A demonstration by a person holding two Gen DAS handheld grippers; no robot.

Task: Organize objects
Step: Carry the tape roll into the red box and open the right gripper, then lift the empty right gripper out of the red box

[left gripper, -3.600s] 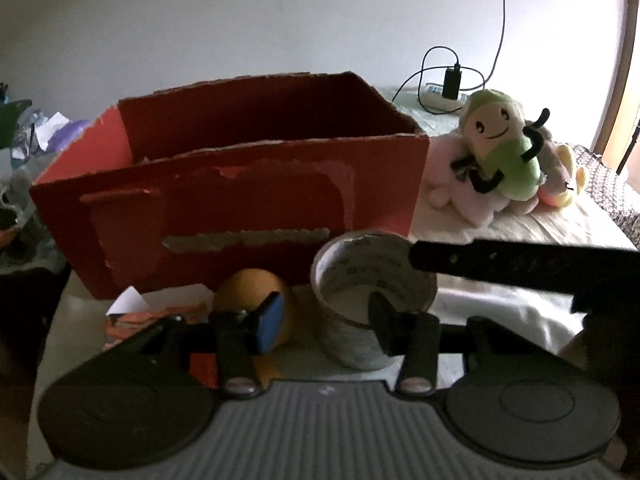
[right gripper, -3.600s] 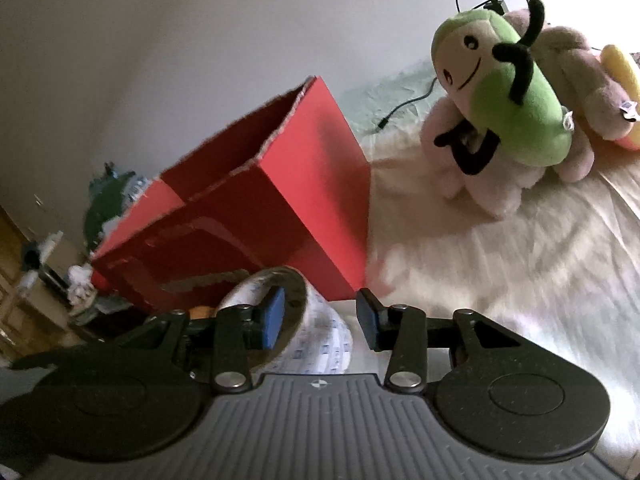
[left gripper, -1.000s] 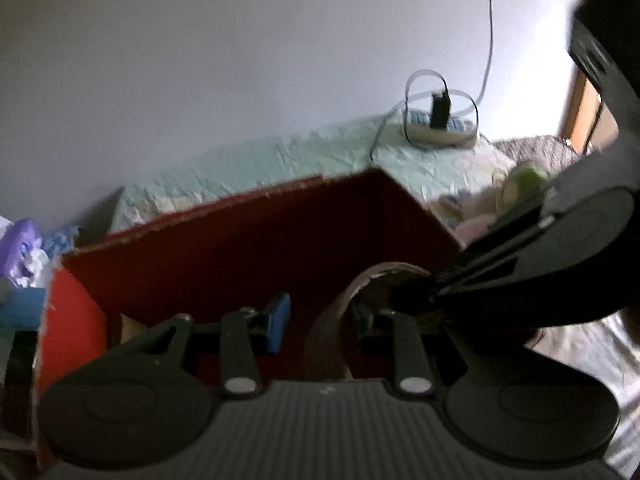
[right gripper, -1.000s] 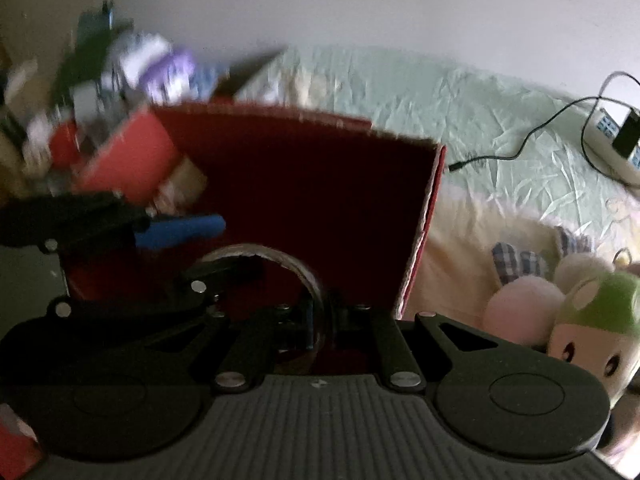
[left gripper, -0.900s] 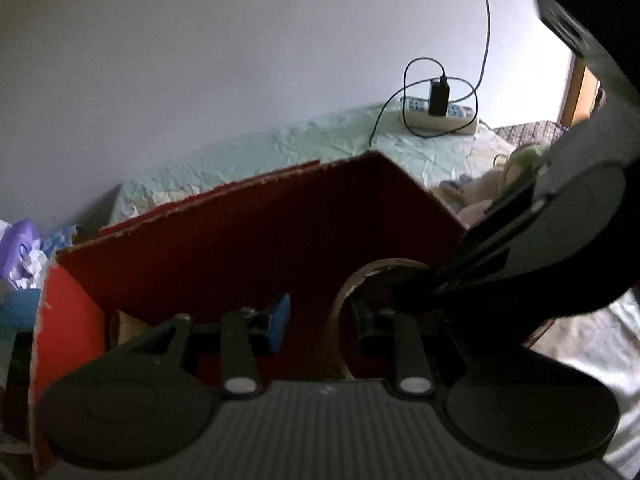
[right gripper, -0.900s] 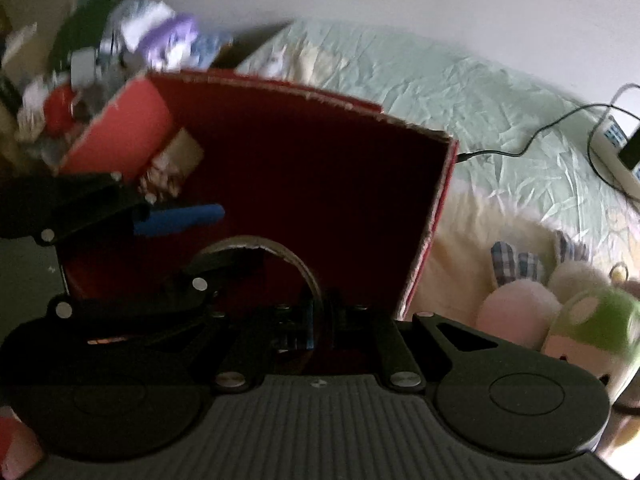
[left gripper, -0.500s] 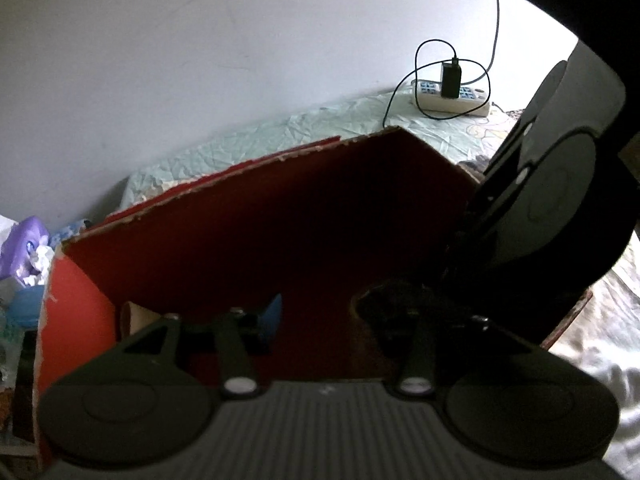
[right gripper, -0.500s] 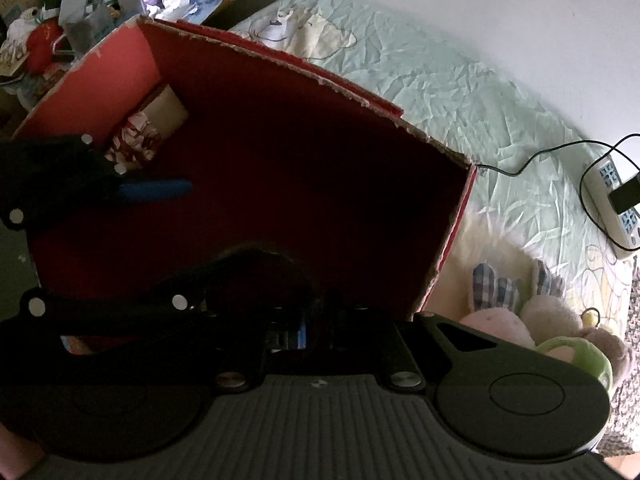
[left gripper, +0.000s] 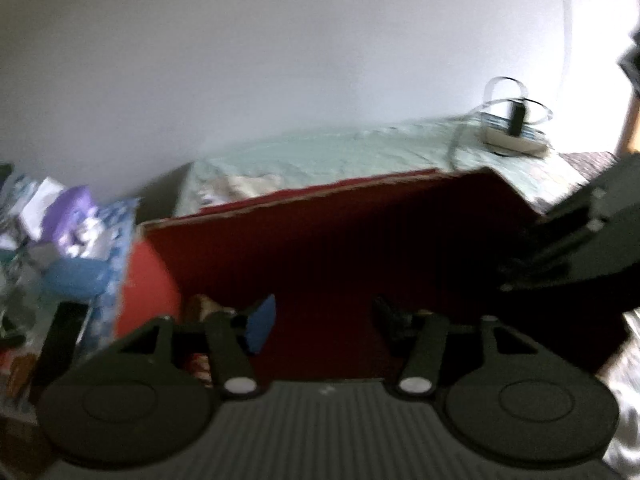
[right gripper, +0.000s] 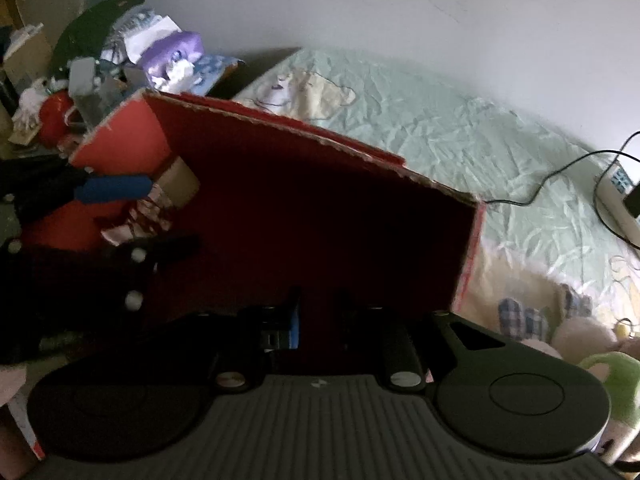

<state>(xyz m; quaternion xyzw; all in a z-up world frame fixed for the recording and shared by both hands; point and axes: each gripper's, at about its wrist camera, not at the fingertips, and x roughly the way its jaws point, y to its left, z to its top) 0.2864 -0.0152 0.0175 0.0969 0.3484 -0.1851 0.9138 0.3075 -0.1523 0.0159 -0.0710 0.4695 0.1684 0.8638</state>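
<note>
Because the paper cup that stood between both sets of fingers half a second ago no longer shows in either view, the release step is judged complete. The cup has most likely dropped to the floor of the red cardboard box (left gripper: pixel 148 280). That floor lies in deep shadow near the box's right end, so the cup's position and posture cannot be confirmed.

Left gripper (left gripper: pixel 322 314): the fingers stand wide apart with nothing between them, over the near edge of the box and pointing at its far wall. They were closer together, with the cup wall against the right one, a second ago.

Right gripper (right gripper: pixel 318 316): the fingers stand a narrow gap apart. They are slightly wider than when they pinched the cup rim. The area is too dark to tell whether anything remains in the gap.

A brown patterned packet (right gripper: pixel 160 200) lies in the left corner of the box, in the same place as before.

Consequence for the task: one object is judged stowed. The plush toys (right gripper: pixel 612 368) lie on the bed beyond the right edge of the box, not yet sorted.
</note>
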